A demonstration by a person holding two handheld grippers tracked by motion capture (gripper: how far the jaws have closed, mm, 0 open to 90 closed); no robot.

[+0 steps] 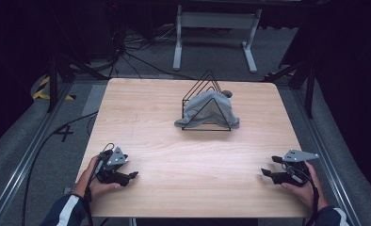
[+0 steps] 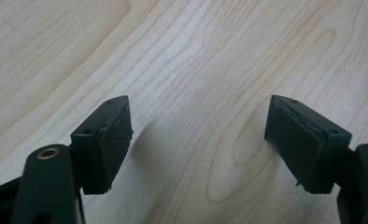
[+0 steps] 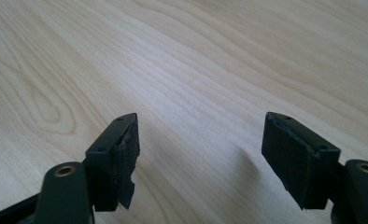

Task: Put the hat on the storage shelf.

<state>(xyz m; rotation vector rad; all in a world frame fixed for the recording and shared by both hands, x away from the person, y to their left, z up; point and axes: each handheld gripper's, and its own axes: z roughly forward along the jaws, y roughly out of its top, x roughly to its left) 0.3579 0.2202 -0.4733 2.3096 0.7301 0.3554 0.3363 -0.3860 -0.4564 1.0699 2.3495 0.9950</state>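
Note:
A black wire rack [image 1: 207,101] of triangular loops stands on the far middle of the wooden table [image 1: 174,155], with a grey cloth [image 1: 206,110] draped through it. My left gripper [image 1: 133,175] rests low near the front left edge, open and pointing right. In the left gripper view its pads [image 2: 114,140] stand wide apart over bare wood, and so does the left gripper [image 2: 198,140] itself. Near the front right edge my right gripper [image 1: 264,172] points left, open. Bare table lies between the jaws of the right gripper [image 3: 201,149], whose pads [image 3: 285,154] show worn edges.
A small dark object [image 1: 227,93] lies just behind the rack. Cables [image 1: 127,52] run over the grey floor beyond the table, beside a white stand [image 1: 216,33]. Metal rails [image 1: 28,155] flank the table on both sides.

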